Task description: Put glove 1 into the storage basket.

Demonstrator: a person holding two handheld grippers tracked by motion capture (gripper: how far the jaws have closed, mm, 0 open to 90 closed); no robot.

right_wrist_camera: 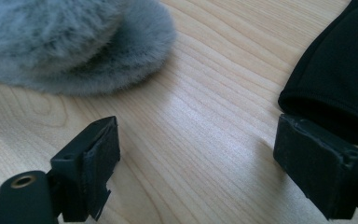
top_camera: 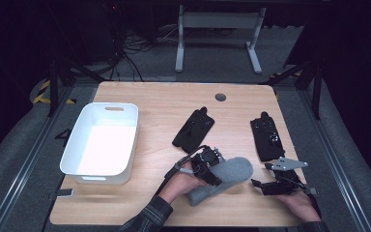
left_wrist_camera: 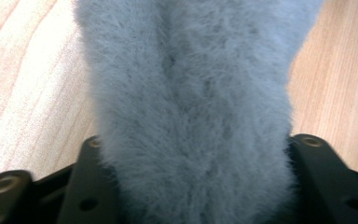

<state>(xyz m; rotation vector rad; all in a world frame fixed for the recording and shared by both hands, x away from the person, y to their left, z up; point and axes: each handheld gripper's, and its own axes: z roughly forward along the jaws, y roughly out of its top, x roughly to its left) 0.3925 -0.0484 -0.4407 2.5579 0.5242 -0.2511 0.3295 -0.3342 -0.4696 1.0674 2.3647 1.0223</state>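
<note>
While left gripper (top_camera: 212, 166) clamps grey slipper (top_camera: 227, 176) at lower centre, lift looks barely begun — slipper low over table (top_camera: 164, 101). Right gripper (top_camera: 263, 186) wide open, holding nothing, lower right. Bin (top_camera: 125, 137) at left holds nothing — transfer remains, probably.

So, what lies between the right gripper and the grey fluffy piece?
Bare wood of the table, seen in the right gripper view: the open right gripper faces the fluffy piece with nothing between.
</note>
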